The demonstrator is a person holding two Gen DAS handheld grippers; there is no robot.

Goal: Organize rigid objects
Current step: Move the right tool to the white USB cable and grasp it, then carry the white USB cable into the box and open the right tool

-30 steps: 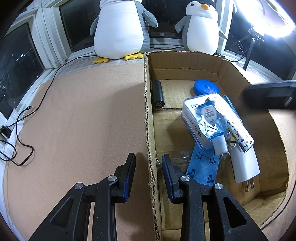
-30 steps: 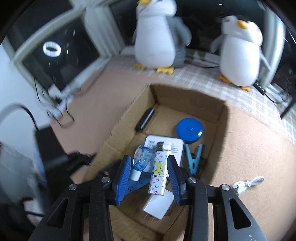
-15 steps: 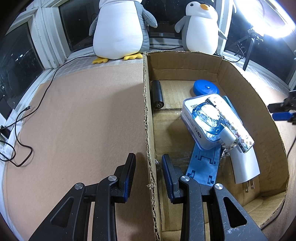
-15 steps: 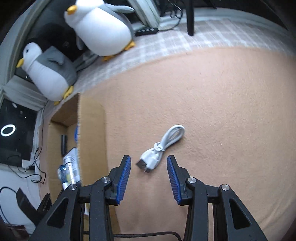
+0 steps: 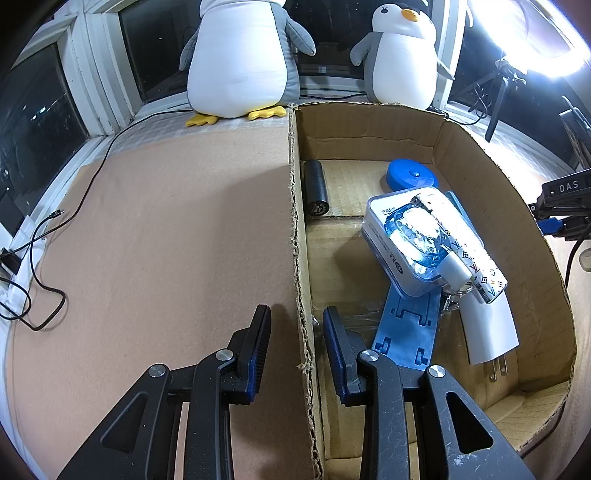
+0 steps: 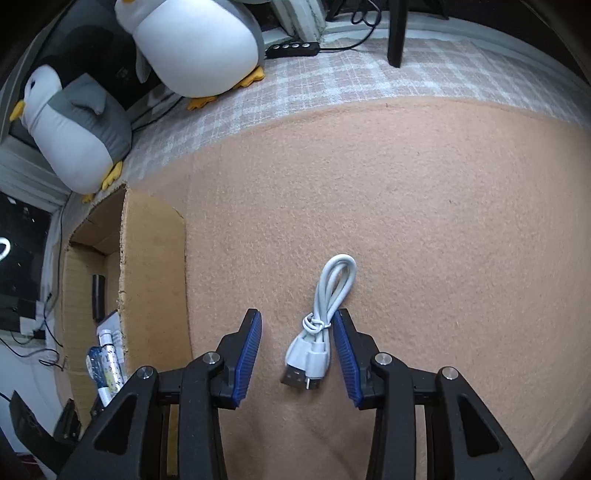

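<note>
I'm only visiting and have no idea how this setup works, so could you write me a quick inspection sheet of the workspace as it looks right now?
Surface: tan felt mat, with a checked cloth at the far edge.
Job's things: cardboard box holding a black cylinder, blue round disc, clear case, patterned lighter, white plug adapter and blue flat stand.
Clutter: nothing seen.
Grippers: left gripper open, straddling the box's left wall; right gripper open around the white USB cable.
Cables: black wire along the mat's left edge; power strip by the window.
Surroundings: two plush penguins, dark windows, a bright lamp.
</note>
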